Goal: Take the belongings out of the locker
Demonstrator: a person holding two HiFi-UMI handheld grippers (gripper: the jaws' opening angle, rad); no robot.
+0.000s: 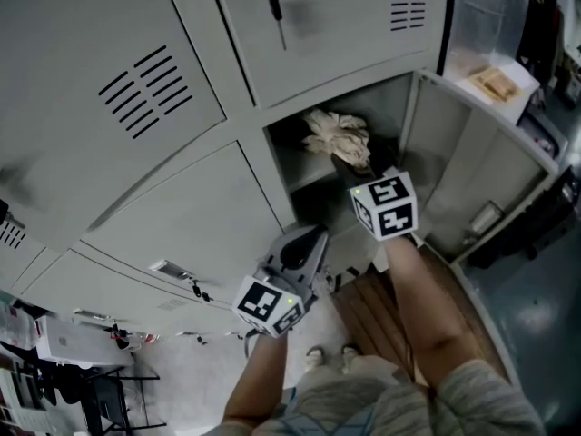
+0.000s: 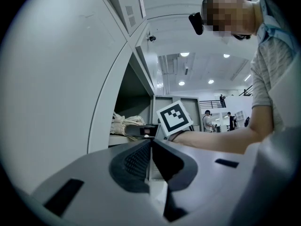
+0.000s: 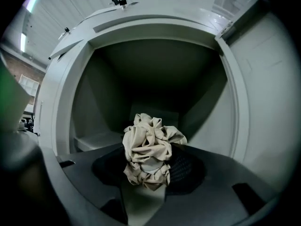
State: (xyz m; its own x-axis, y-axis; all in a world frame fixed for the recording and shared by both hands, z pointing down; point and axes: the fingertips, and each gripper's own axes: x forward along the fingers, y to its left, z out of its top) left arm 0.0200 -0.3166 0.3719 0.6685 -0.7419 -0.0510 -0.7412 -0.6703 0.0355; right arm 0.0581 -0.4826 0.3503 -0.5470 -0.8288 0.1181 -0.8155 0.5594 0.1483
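You pinched the crumpled beige cloth (image 3: 149, 149) in the open grey metal locker (image 1: 436, 153) with your right gripper (image 3: 148, 166); your left gripper (image 2: 150, 147) was pressed together.

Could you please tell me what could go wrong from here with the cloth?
1. The right gripper pinches only part of the crumpled beige cloth; loose folds could slip free or snag on the locker frame.
2. The open locker door stands close beside the right arm; pulling back could knock it.
3. The left gripper is shut and low, so it couldn't catch a drop.
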